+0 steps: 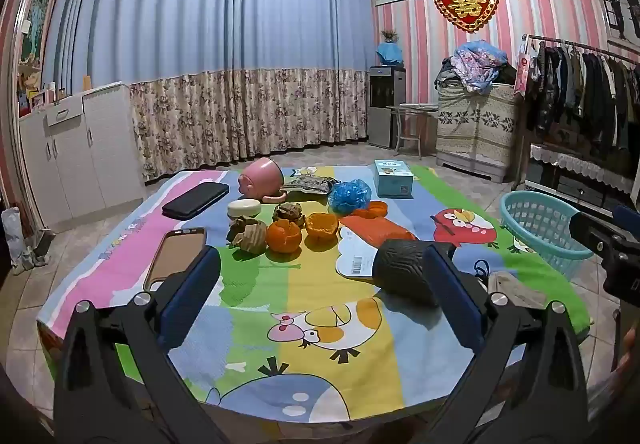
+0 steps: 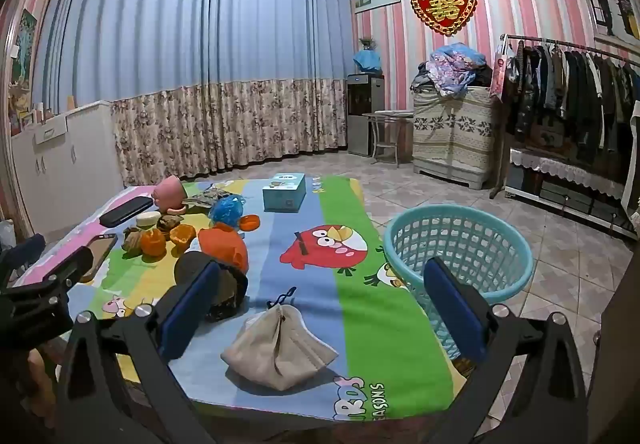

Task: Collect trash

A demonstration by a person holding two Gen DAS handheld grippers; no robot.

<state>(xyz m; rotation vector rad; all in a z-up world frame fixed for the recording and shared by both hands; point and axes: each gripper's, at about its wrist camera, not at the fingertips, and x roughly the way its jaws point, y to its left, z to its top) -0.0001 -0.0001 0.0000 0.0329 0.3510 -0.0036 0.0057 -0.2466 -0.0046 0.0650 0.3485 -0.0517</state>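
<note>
Both the left gripper [image 1: 320, 288] and the right gripper [image 2: 320, 296] are hovering with jaws wide apart, holding nothing; the crumpled beige face mask [image 2: 278, 348] is lying near the table's near edge; the turquoise plastic lattice basket [image 2: 460, 244] is standing on the floor just beside the right edge; orange peels [image 1: 284, 236] are lying farther, mid-table.

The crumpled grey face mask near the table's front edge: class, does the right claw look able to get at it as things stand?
Probably yes. The right claw hangs open just behind the face mask, which lies alone on the tablecloth between the claw's fingers, nothing covering it. The black cylinder lies beside the claw's left finger, apart from the mask.
</note>
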